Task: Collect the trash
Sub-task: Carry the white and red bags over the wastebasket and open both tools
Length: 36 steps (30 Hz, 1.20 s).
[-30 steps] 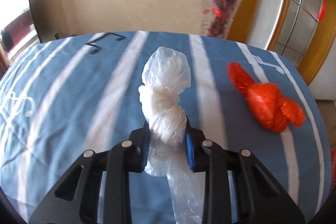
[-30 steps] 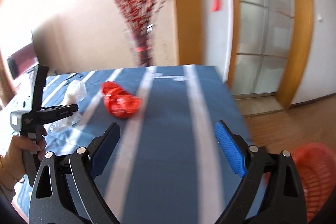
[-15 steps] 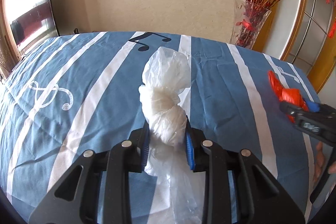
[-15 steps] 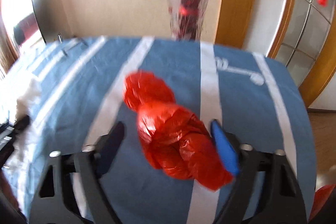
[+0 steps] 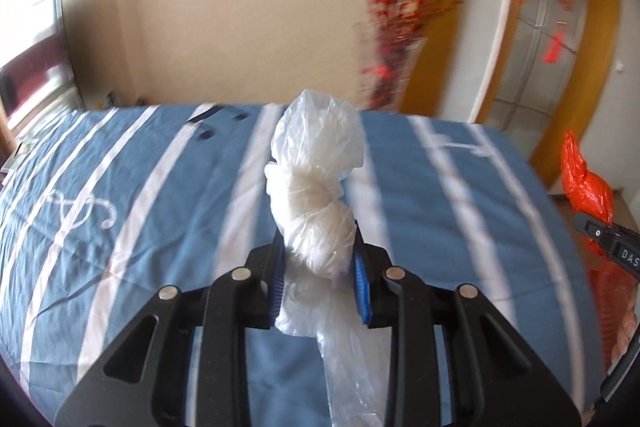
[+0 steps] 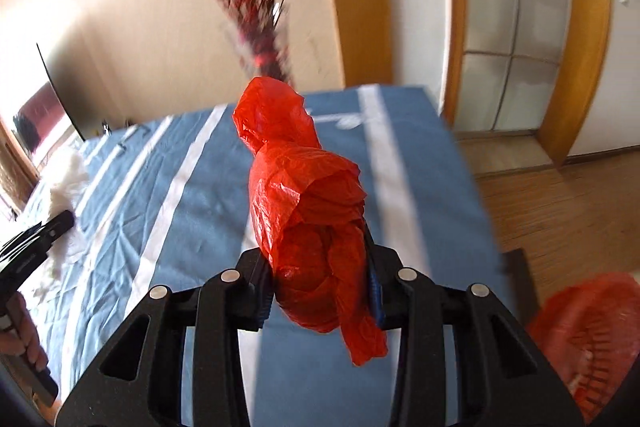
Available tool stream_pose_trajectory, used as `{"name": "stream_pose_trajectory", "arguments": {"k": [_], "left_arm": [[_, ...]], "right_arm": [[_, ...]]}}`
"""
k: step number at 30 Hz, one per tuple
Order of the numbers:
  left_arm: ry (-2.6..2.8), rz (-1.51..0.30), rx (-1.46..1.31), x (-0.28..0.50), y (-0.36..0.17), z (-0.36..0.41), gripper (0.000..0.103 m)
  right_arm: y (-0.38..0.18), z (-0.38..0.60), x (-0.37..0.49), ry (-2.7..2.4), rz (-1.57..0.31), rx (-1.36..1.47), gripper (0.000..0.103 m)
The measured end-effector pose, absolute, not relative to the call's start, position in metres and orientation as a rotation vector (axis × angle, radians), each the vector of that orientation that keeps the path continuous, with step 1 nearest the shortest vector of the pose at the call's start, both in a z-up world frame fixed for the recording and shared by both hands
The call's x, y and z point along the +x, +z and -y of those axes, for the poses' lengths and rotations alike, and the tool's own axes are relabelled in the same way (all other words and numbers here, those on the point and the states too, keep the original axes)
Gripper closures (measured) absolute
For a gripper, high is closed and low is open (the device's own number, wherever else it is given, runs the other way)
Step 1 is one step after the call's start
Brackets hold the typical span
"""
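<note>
Trash, white: knotted white plastic bag (image 5: 316, 215) clamped between the blue pads of the left gripper (image 5: 319, 277), its puffed top standing above the fingers and a clear tail hanging below them; lifted off the cloth.
Trash, red: knotted red plastic bag (image 6: 308, 223) pinched in the right gripper (image 6: 320, 291), jaws closed tight on its lower knot, a loose end dangling under the fingers; it is held above the table.
Left gripper: jaws together on the white bag, pointing across the table toward the far wall.
Right gripper: jaws together on the red bag; in the left wrist view it shows at the right edge with the red bag (image 5: 584, 183) above it.
Table: blue tablecloth with white stripes (image 6: 168, 211) and music-note prints, wrinkled, beneath both bags.
Basket: red mesh basket (image 6: 588, 327) on the wooden floor, low to the right of the table, near the right gripper.
Background: blurred vase of red berry branches (image 6: 260, 7) at the table's far edge, beige wall, wooden door frame with glass panes.
</note>
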<state>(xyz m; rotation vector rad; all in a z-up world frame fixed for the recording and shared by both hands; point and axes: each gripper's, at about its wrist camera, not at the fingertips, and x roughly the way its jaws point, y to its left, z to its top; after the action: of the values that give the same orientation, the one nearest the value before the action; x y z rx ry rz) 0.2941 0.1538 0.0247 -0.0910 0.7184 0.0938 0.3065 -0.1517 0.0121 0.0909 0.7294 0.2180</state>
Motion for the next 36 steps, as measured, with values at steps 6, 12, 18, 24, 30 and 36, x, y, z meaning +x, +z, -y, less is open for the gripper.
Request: {"name": "stream_pose_trajectory", "arguments": {"k": [6,12,18,24,30,36], "left_arm": [[-0.05,-0.675,-0.071,0.269,0.059,-0.085,0.074],[-0.197,-0.661,-0.052,0.242,0.075,-0.024,0.074],[-0.328,-0.659,-0.031,0.224,0.081,0.026,0.074],[-0.445,-0.668,-0.001,0.207,0.077,0.08,0.074],[-0.55,-0.69,0.017,0.197,0.067,0.13,0.074],[-0.616,-0.706,0.027,0.191,0.056,0.165,0.074]], "right_arm": [[0.045,0.211,0.251,0.208,-0.633,0.15,0.065],[0.062,0.251,0.193,0.181,-0.542,0.154,0.065],[0.066,0.291,0.158,0.135,-0.495,0.204,0.065],[0.066,0.333,0.126,0.068,-0.453,0.261,0.065],[0.058,0.358,0.109,0.003,-0.445,0.288,0.065],[0.053,0.38,0.096,-0.045,-0.434,0.31,0.065]]}}
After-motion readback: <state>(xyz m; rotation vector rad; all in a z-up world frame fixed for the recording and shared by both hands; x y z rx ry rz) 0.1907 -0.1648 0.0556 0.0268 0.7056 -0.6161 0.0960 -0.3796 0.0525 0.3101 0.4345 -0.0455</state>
